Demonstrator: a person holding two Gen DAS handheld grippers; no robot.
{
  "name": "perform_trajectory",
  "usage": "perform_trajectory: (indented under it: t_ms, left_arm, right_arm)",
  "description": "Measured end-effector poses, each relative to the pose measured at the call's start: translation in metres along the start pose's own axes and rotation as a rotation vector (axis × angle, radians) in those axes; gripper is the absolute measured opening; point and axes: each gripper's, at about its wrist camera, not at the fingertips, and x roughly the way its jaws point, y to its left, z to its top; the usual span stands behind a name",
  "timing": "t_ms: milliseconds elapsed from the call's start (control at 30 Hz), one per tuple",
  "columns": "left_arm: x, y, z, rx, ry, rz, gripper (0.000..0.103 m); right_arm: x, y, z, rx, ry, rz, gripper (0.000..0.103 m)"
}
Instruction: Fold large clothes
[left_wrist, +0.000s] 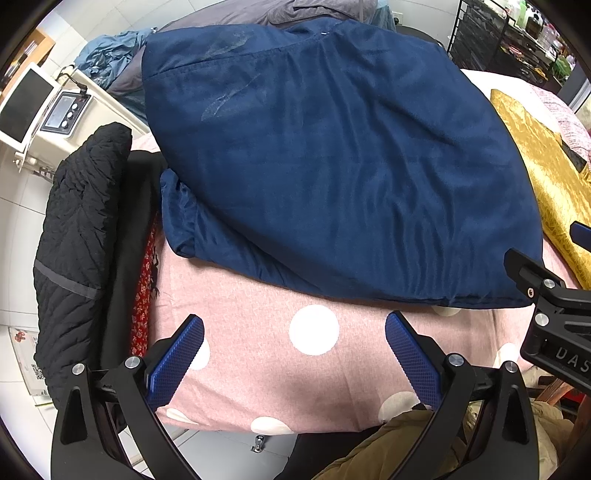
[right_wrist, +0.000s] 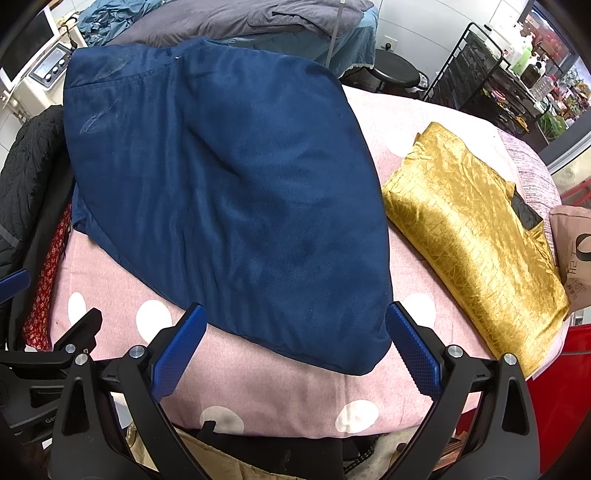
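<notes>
Navy-blue folded cloth garment (left_wrist: 332, 166) lies across the pink polka-dot bedspread (left_wrist: 258, 369), its long axis running from the far left corner toward the near right edge. Both tongs hover released and empty: right gripper (right_wrist: 295, 347) nearest its near corner, left gripper (left_wrist: 295, 350) short of its hem. A folded gold satin cloth (right_wrist: 476, 229) lies beside.

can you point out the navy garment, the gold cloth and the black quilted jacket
navy garment (right_wrist: 229, 206): right wrist view, middle of its folded top layer
gold cloth (right_wrist: 476, 240): right wrist view, centre of its shiny crinkled face
black quilted jacket (left_wrist: 77, 229): left wrist view, middle of its quilted back
</notes>
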Motion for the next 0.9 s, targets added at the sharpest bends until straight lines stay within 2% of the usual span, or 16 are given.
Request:
perform_trajectory:
  t_ms: [267, 467, 533, 667, 767, 900]
  left_arm:
    - [0.010, 0.005, 0.004, -0.008, 0.020, -0.025, 0.097]
    - [0.020, 0.024, 0.012, -0.051, 0.014, -0.058, 0.097]
    - [0.023, 0.035, 0.017, -0.084, 0.008, -0.062, 0.097]
    - [0.029, 0.062, 0.029, -0.135, 0.000, -0.008, 0.097]
    - [0.029, 0.080, 0.035, -0.183, -0.001, 0.010, 0.097]
    - [0.028, 0.100, 0.035, -0.246, -0.004, 0.004, 0.097]
  right_arm:
    - [0.008, 0.004, 0.014, -0.037, 0.011, 0.035, 0.096]
    - [0.012, 0.022, 0.043, -0.209, -0.042, 0.123, 0.096]
    - [0.006, 0.026, 0.066, -0.274, -0.105, 0.125, 0.096]
    - [-0.011, 0.035, 0.127, -0.394, -0.240, 0.117, 0.096]
    - [-0.001, 0.040, 0.169, -0.432, -0.229, 0.147, 0.096]
    - [0.024, 0.049, 0.199, -0.463, -0.203, 0.179, 0.096]
